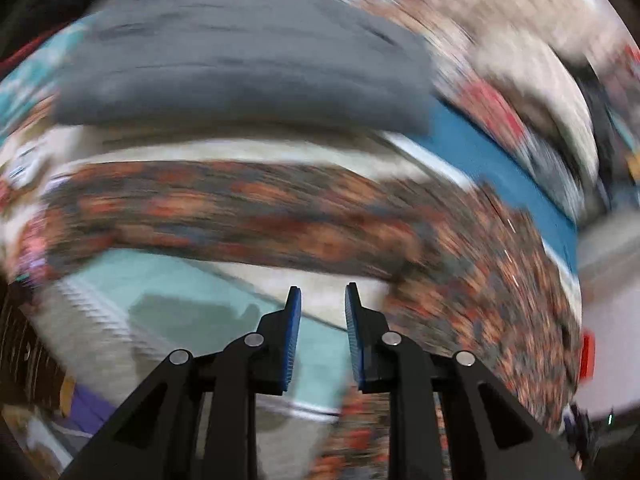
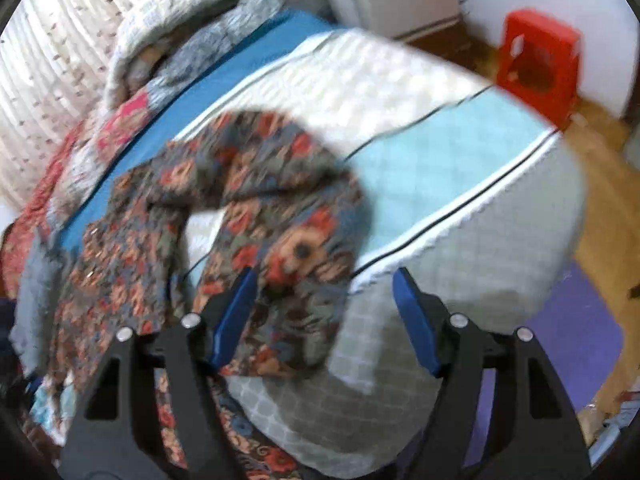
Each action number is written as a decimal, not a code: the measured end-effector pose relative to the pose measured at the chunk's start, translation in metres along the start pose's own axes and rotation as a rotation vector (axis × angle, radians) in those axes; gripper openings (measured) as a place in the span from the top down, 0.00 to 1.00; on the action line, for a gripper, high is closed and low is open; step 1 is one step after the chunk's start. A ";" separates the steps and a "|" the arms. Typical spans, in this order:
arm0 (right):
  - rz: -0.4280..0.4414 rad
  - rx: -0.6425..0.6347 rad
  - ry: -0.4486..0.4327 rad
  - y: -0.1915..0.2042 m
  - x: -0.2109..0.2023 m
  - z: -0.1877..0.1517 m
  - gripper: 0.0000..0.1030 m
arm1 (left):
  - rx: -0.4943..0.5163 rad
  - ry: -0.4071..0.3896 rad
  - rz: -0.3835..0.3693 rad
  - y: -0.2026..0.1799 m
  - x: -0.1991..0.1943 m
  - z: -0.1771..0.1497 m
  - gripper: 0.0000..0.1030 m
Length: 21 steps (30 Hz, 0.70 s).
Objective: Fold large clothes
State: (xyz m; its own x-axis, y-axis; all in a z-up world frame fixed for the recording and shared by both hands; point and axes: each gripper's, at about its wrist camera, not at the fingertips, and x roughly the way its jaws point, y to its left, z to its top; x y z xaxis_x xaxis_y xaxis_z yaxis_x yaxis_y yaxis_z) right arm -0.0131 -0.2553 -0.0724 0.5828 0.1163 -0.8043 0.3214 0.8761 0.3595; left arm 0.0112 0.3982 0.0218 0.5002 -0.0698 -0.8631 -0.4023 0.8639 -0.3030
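— Two claws hang over the bed. What does the garment look like?

— The floral garment is dark, crowded with orange and red blooms, and lies rumpled across the pale quilted bedspread, one part spilling over the bed's near edge.

— The left claw?

— Its view is badly smeared. The blue pads show a gap with no cloth between them, so it grips nothing.

— The right claw?

— Spread wide, released; the floral cloth lies beneath its left finger.

— Anything else?

— A grey folded cloth farther along the bed, and a red stool on the floor.
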 end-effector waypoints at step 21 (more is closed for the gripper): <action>-0.962 -0.880 -0.052 -0.064 0.029 -0.008 0.69 | 0.226 0.242 0.067 -0.117 0.089 -0.047 1.00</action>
State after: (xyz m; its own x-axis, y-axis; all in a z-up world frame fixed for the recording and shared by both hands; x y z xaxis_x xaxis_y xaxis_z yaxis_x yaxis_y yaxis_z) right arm -0.0229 -0.3046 -0.1228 0.4284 -0.7258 -0.5381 0.0413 0.6107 -0.7908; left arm 0.0666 0.2669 -0.0387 0.2712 -0.1017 -0.9571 -0.2346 0.9574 -0.1682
